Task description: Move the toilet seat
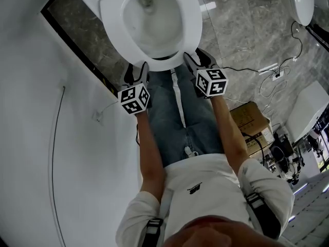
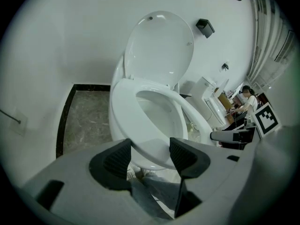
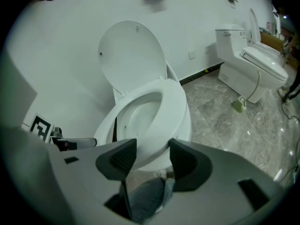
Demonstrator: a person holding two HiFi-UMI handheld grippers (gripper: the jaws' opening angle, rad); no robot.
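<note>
The left gripper (image 1: 136, 72) at 7 o'clock and the right gripper (image 1: 198, 60) at 5 o'clock each clamped, jaws wide, the front rim of the toilet seat (image 1: 193, 25), which was tilted clear of the bowl (image 1: 152, 20).

Toilet seat (image 1: 191, 32) ahead of me, tilted up off bowl (image 1: 151, 22). Front rim between jaws: my left gripper (image 1: 136, 72) front-left, my right gripper (image 1: 199, 60) front-right. Lid (image 2: 159, 46) upright behind seat, against wall (image 2: 70, 27). Second toilet (image 3: 253, 60) off right. Boxes (image 1: 252, 122) on floor right of my legs (image 1: 180, 117).
</note>
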